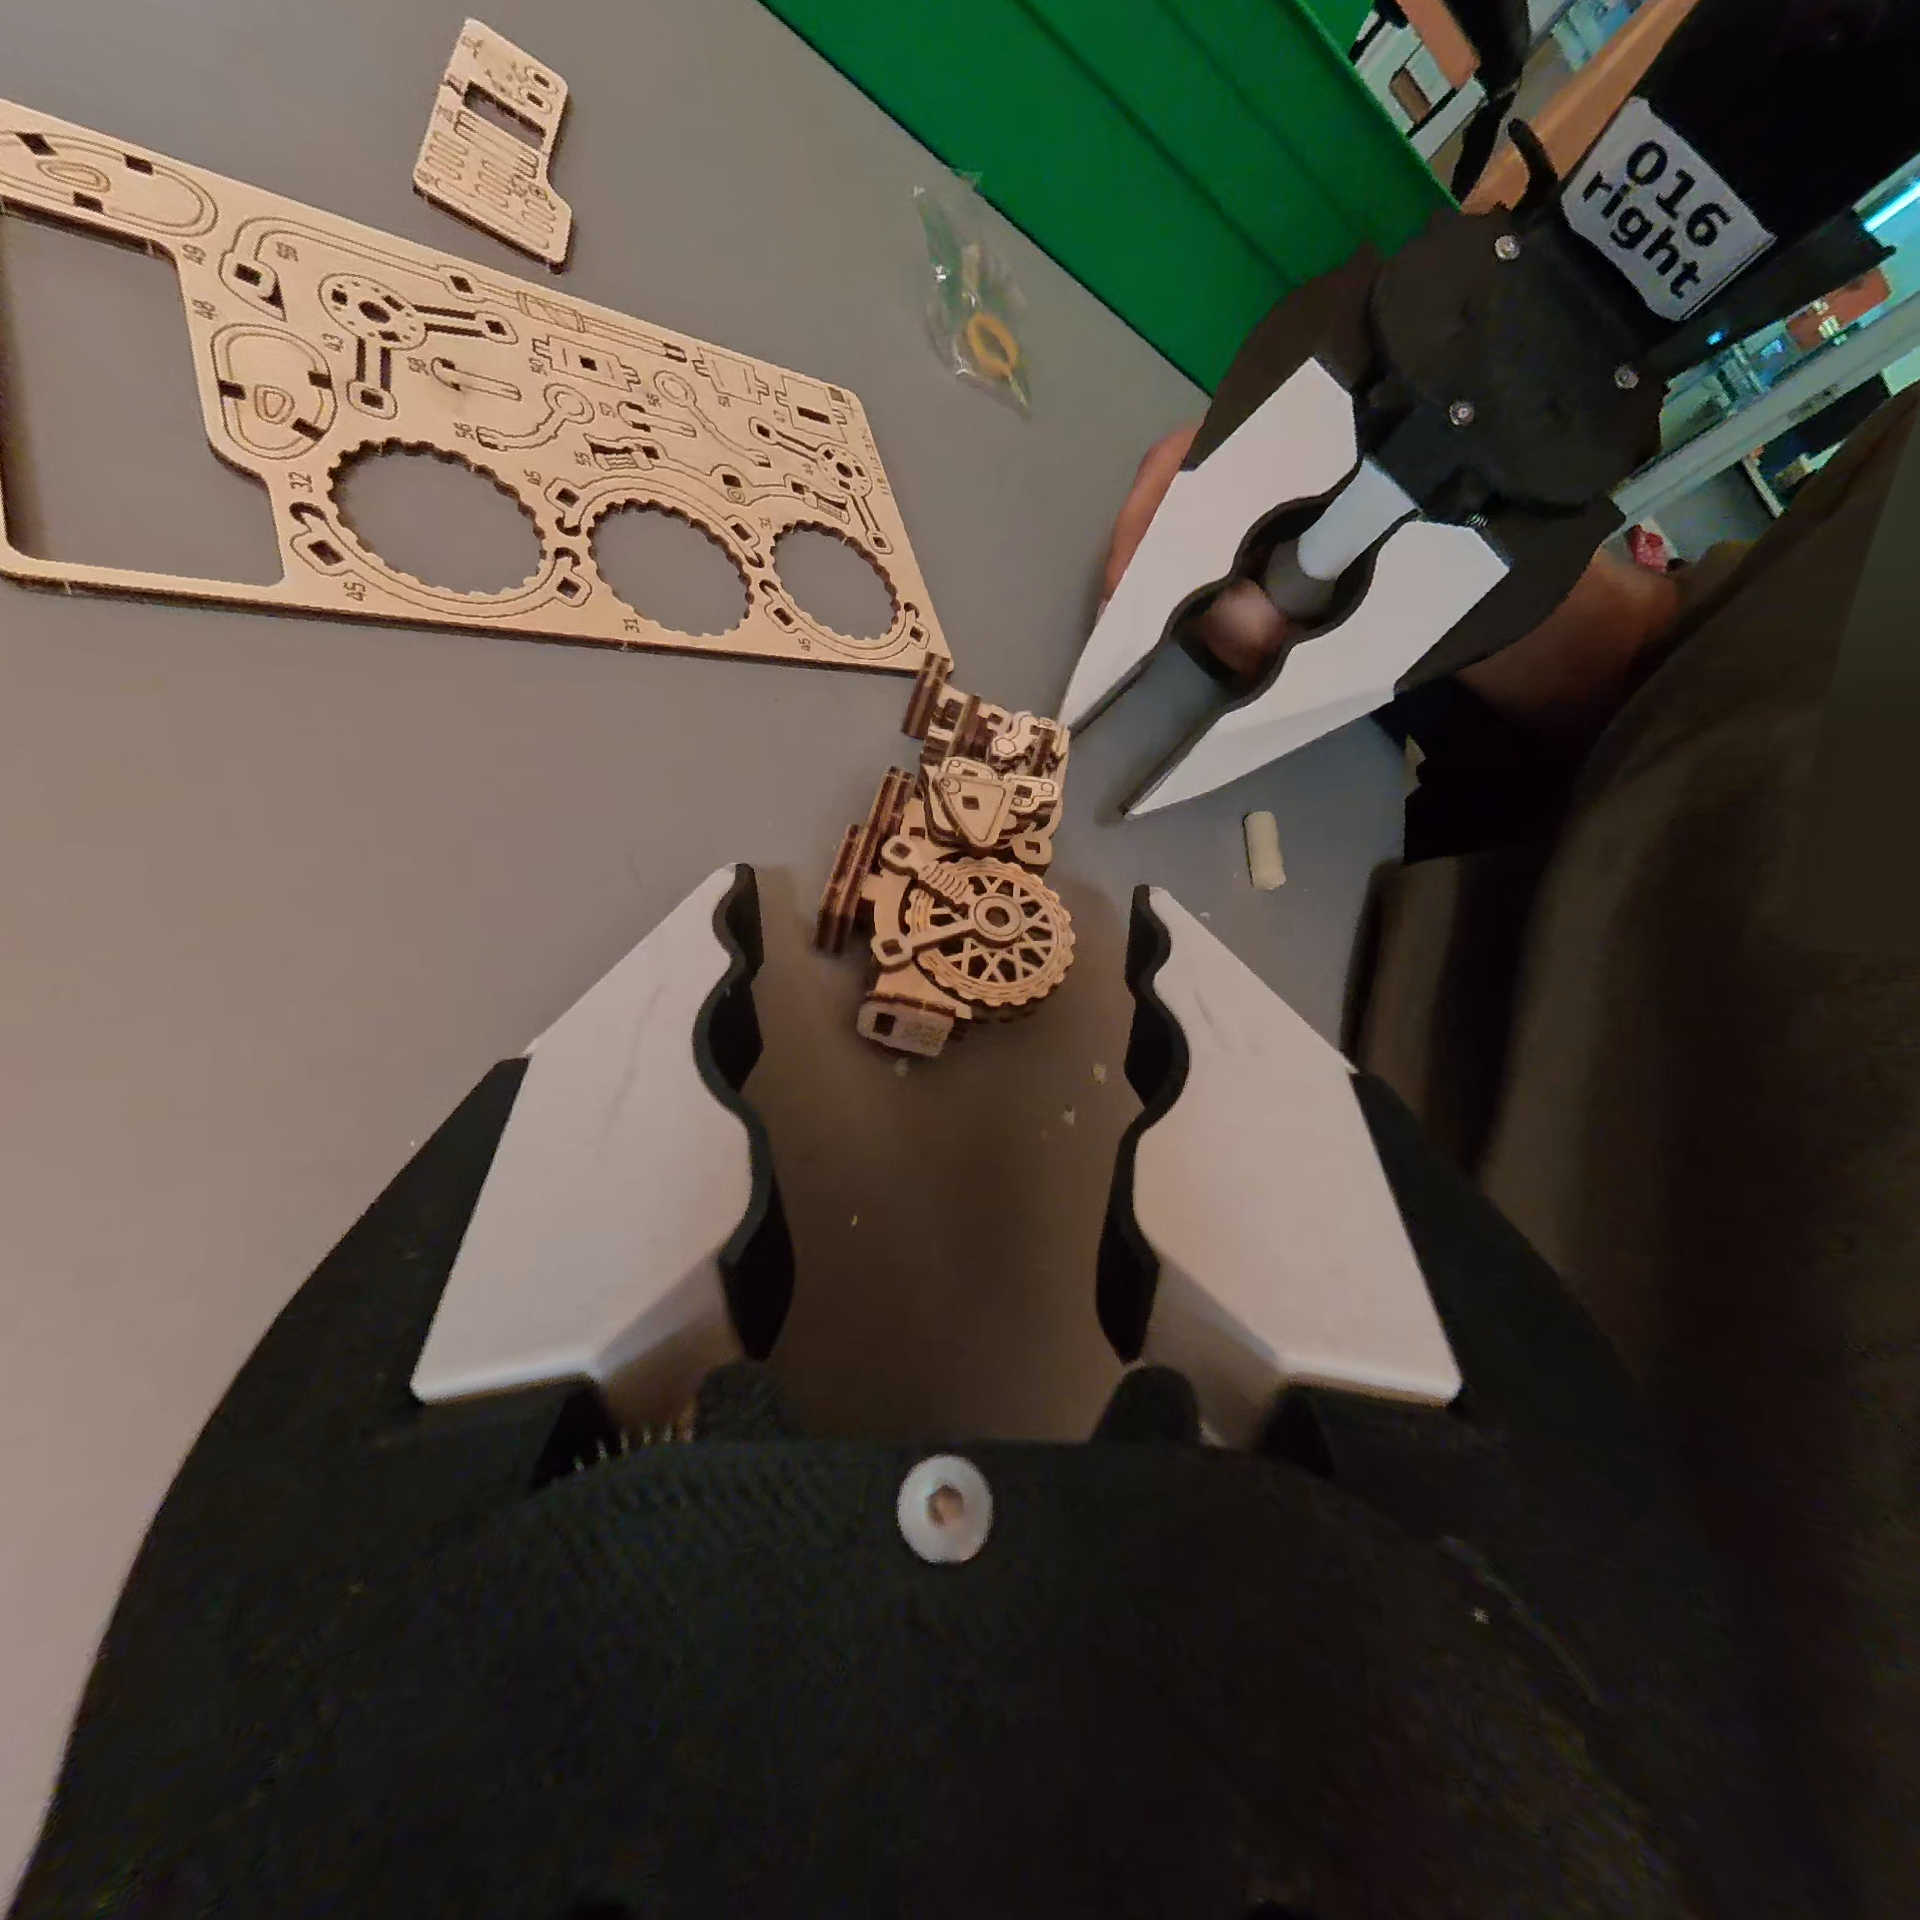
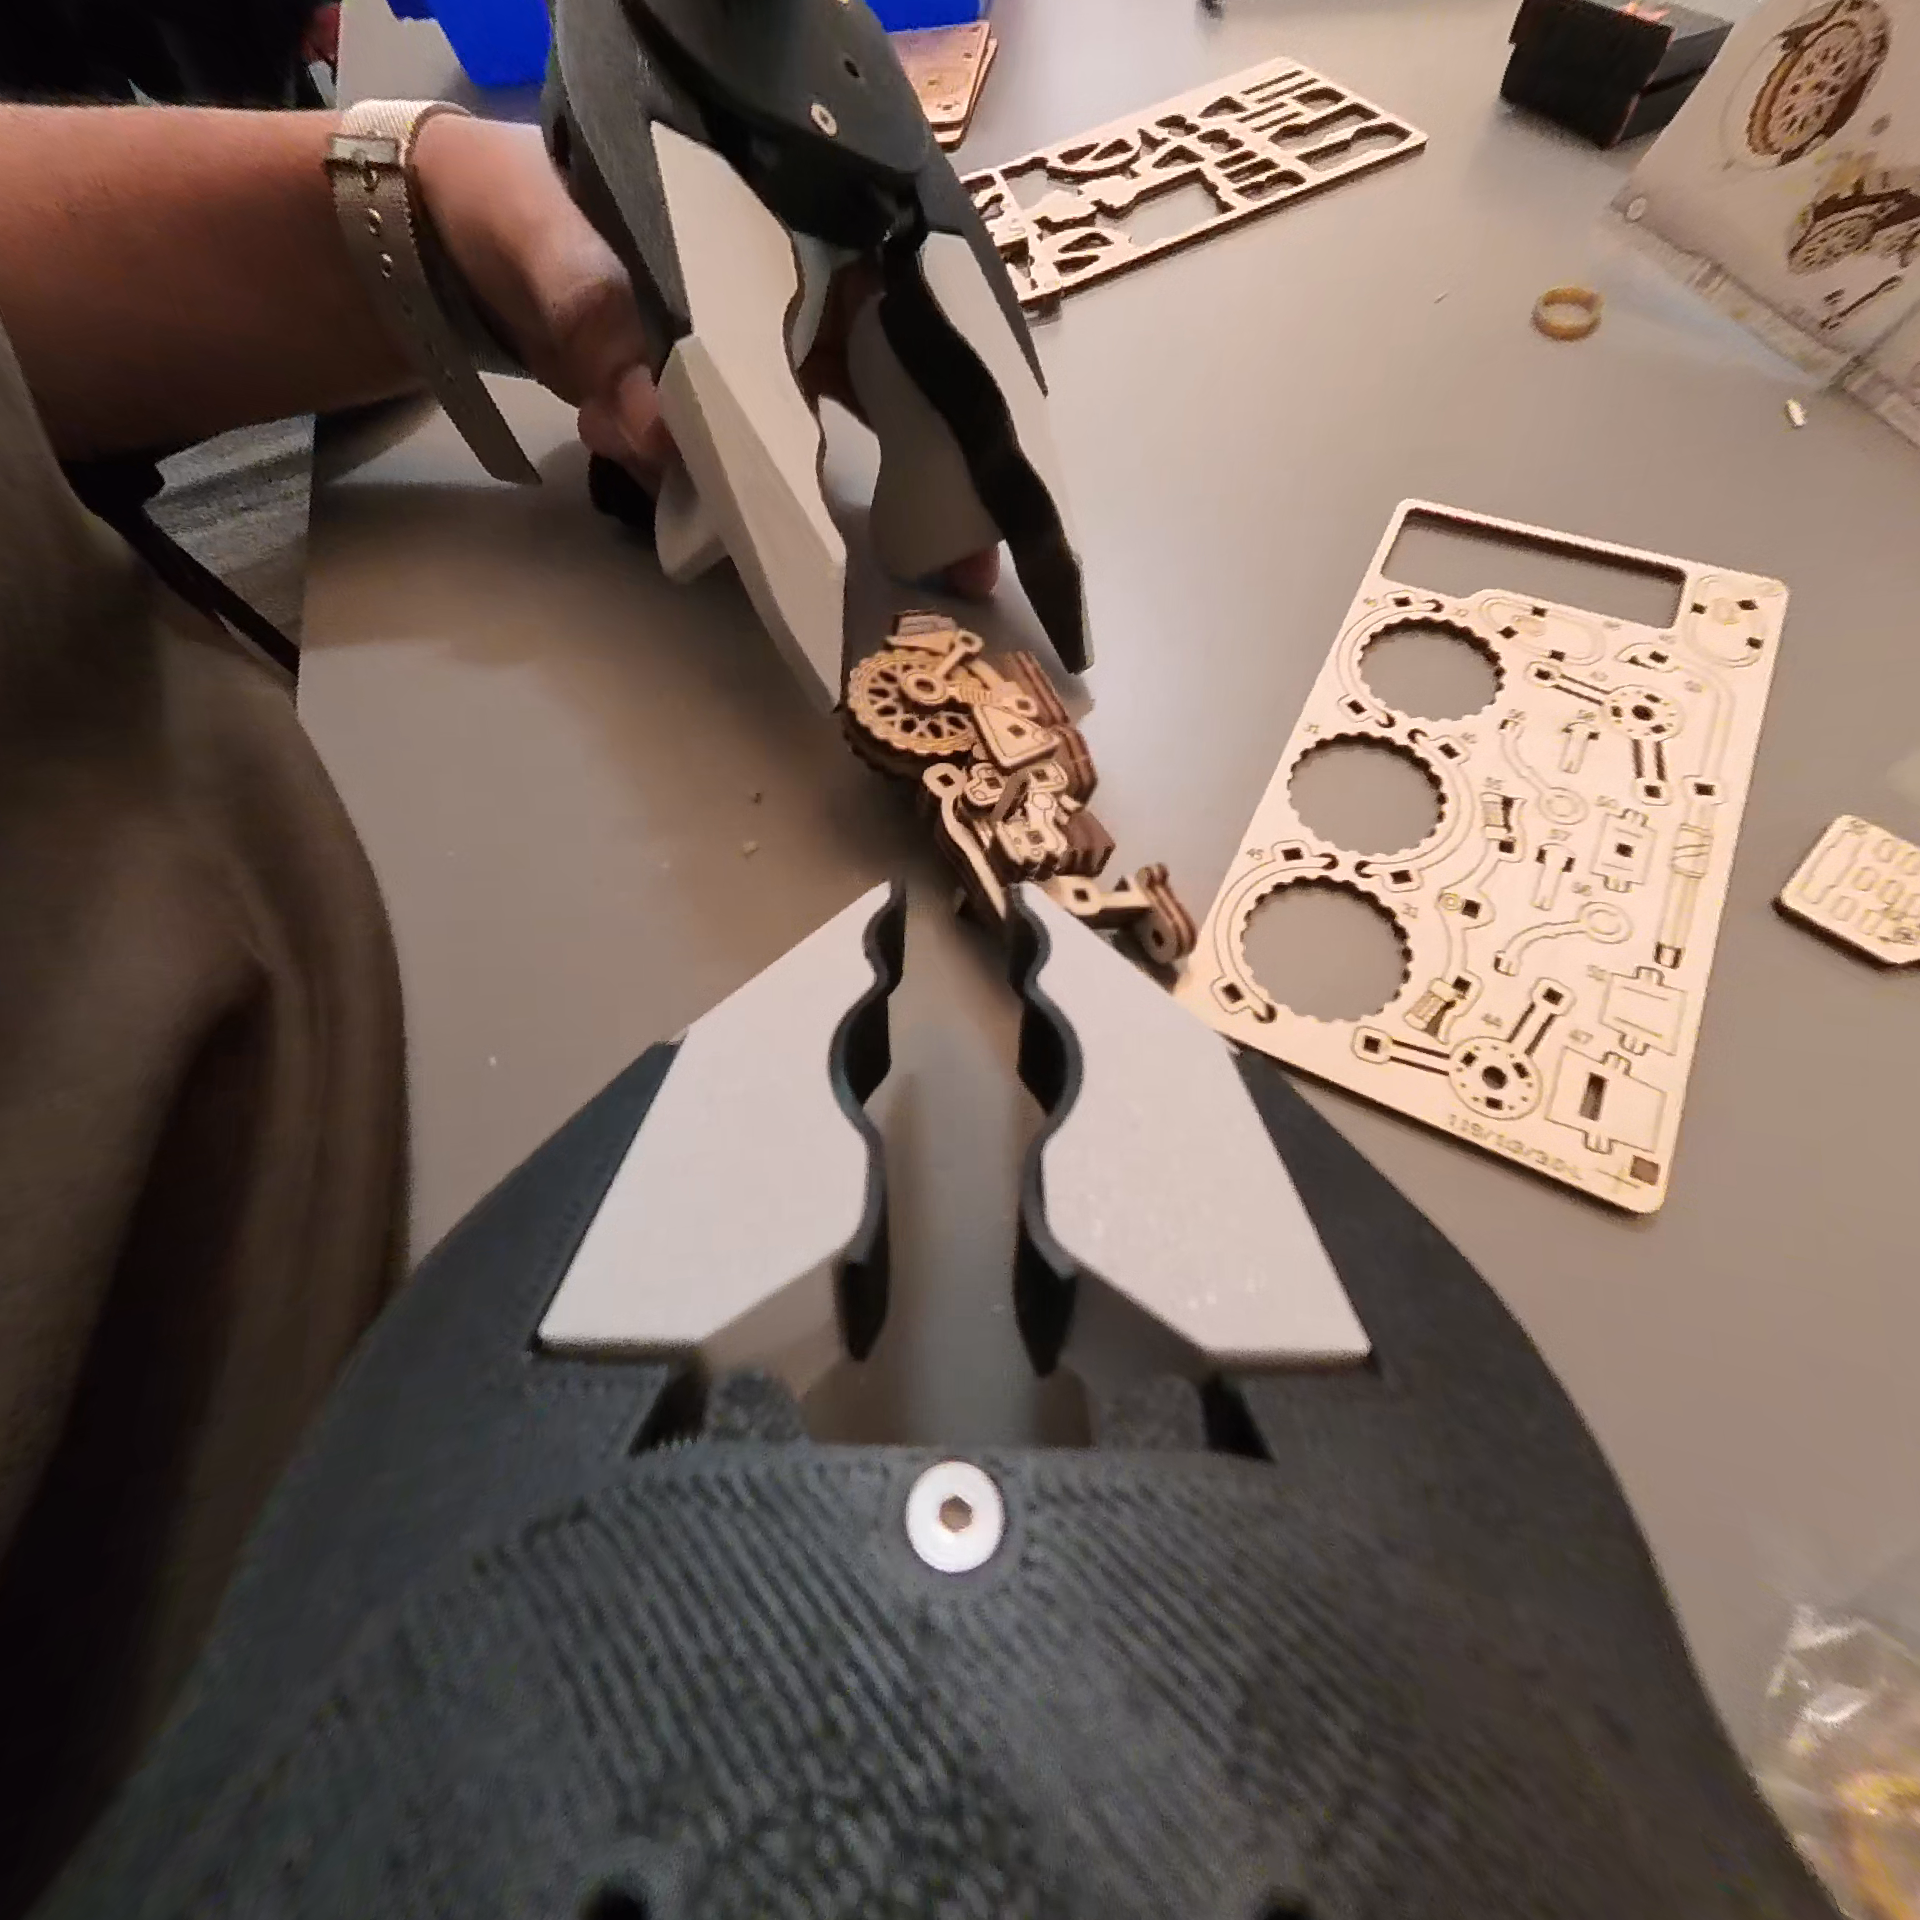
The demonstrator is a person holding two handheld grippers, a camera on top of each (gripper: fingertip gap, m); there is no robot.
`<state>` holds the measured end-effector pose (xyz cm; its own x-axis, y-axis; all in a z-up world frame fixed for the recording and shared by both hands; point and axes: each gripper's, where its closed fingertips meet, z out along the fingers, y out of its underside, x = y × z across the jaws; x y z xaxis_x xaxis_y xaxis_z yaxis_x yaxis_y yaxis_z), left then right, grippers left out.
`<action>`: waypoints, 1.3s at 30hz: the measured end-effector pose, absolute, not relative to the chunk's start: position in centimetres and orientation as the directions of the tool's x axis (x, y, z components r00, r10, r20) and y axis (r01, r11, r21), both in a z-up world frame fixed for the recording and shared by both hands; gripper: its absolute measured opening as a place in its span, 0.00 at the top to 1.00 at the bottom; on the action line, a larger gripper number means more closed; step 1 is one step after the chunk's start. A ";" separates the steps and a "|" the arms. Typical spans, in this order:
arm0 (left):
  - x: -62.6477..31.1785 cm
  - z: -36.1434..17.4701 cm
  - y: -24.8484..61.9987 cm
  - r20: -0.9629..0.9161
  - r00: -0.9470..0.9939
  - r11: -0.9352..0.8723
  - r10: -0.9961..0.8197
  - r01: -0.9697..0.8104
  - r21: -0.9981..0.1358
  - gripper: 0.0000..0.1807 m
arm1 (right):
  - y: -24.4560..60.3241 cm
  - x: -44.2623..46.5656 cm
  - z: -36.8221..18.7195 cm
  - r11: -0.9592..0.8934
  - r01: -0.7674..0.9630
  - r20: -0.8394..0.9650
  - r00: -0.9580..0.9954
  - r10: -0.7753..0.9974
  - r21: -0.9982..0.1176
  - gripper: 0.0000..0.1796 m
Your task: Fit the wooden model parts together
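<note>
A partly built wooden model [image 1: 961, 868] with a gear wheel at one end lies on the grey table [image 1: 312, 935]. It also shows in the right wrist view [image 2: 966, 753]. My left gripper [image 1: 940, 894] is open, and its fingertips stand on either side of the gear end without closing on it. It also shows in the right wrist view [image 2: 948, 675]. My right gripper [image 2: 958, 896] is open by a narrow gap and empty, with its tips at the model's other end. In the left wrist view the right gripper [image 1: 1099, 764] has one tip touching the model.
A punched-out wooden part sheet [image 1: 468, 436] [image 2: 1507, 831] lies beside the model, with a small sheet piece [image 1: 499, 145] beyond it. Also about are a plastic bag of rubber bands [image 1: 977, 301], a white peg [image 1: 1265, 847], another sheet [image 2: 1195, 166], a yellow ring [image 2: 1569, 310] and a green wall [image 1: 1091, 135]. My right fingertips sit around 5 cm from my left ones.
</note>
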<state>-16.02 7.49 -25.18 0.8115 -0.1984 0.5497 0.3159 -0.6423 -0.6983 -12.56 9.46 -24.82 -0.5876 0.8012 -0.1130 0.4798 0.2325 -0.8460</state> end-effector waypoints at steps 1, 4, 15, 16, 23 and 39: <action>-16.0 -25.1 7.5 0.556 0.808 -0.641 -0.198 0.322 -0.697 0.61 | 9.4 -12.5 -24.8 0.232 0.480 -0.115 -0.589 0.800 -0.846 0.91; -16.0 -25.0 7.5 0.578 0.792 -0.639 -0.198 0.343 -0.689 0.61 | 9.4 -12.3 -24.9 0.229 0.487 -0.130 -0.597 0.792 -0.843 0.91; -16.2 -25.3 7.6 0.560 0.810 -0.643 -0.178 0.335 -0.689 0.65 | 8.9 -11.8 -24.8 0.252 0.470 -0.119 -0.627 0.770 -0.846 0.91; -16.2 -25.3 7.6 0.556 0.812 -0.642 -0.176 0.333 -0.690 0.65 | 8.9 -11.8 -24.8 0.251 0.470 -0.120 -0.628 0.769 -0.846 0.91; -16.4 -25.4 7.9 0.548 0.822 -0.640 -0.153 0.341 -0.689 0.67 | 9.0 -11.8 -24.7 0.235 0.473 -0.137 -0.626 0.768 -0.849 0.91; -16.2 -25.5 7.8 0.530 0.833 -0.646 -0.161 0.317 -0.695 0.74 | 14.8 -12.8 -23.9 0.014 0.532 -0.268 -0.449 0.853 -0.847 0.88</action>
<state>-16.21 7.84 -25.54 0.8326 -0.1613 0.5299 0.3168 -0.6460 -0.6945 -12.84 14.85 -23.93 -0.4488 0.8526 -0.2676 0.5320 0.0144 -0.8466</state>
